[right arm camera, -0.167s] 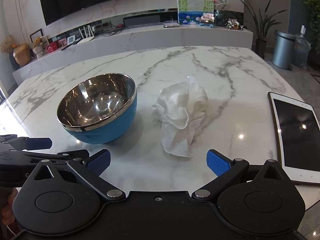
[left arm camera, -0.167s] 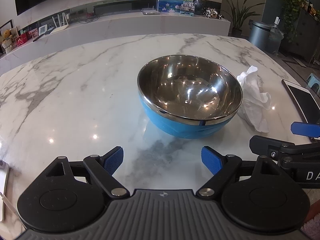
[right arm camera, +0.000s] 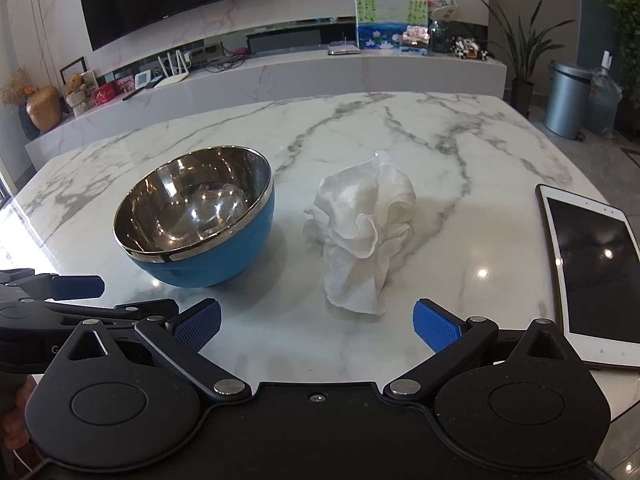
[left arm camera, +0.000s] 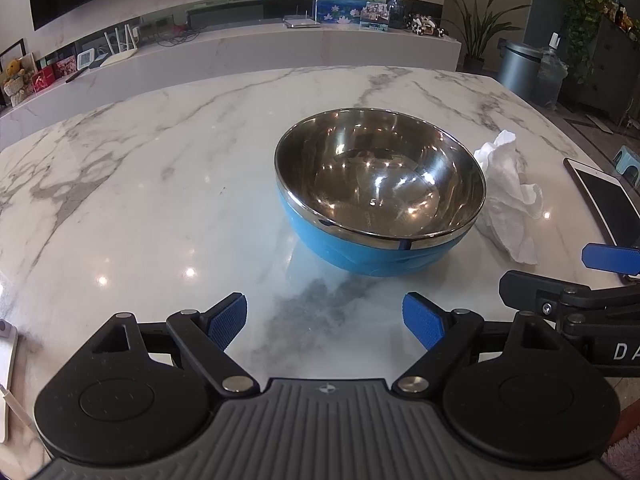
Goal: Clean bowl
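Observation:
A blue bowl [left arm camera: 380,196] with a shiny steel inside stands upright on the marble table; it also shows in the right wrist view [right arm camera: 196,216]. A crumpled white cloth [right arm camera: 364,236] lies just right of it, also seen in the left wrist view [left arm camera: 508,196]. My left gripper [left arm camera: 324,322] is open and empty, a short way in front of the bowl. My right gripper [right arm camera: 316,326] is open and empty, just in front of the cloth. Each gripper shows at the edge of the other's view.
A white tablet [right arm camera: 592,272] lies at the table's right edge, also in the left wrist view [left arm camera: 604,196]. A white object [left arm camera: 6,364] sits at the near left edge. A long counter with ornaments [right arm camera: 280,68] runs behind the table.

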`<state>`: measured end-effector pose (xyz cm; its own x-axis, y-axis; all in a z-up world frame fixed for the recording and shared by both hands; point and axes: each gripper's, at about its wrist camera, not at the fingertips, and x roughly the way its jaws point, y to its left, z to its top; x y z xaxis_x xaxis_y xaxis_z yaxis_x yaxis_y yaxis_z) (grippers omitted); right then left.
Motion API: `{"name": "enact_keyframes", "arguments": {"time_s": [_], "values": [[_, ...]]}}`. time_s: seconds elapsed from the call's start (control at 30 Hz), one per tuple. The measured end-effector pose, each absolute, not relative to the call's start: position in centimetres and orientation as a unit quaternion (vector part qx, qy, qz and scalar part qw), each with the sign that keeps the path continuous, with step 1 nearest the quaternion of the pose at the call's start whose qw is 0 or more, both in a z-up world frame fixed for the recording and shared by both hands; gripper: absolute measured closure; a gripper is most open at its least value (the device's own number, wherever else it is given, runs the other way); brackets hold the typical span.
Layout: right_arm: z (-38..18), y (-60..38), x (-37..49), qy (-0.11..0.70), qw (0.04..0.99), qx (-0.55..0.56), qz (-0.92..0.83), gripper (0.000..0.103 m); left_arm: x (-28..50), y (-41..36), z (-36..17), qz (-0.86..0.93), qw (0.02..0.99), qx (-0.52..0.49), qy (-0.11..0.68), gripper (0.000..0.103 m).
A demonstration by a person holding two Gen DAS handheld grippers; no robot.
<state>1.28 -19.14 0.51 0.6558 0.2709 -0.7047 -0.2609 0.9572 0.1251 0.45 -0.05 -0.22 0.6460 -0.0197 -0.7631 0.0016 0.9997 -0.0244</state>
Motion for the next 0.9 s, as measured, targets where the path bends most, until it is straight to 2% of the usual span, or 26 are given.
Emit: {"name": "enact_keyframes", "arguments": {"time_s": [0.9], "values": [[0.47, -19.05, 1.52, 0.39, 0.909, 0.003, 0.147, 0.001, 0.04, 0.32, -0.65, -0.008, 0.904, -0.007, 0.427, 0.018]]}}
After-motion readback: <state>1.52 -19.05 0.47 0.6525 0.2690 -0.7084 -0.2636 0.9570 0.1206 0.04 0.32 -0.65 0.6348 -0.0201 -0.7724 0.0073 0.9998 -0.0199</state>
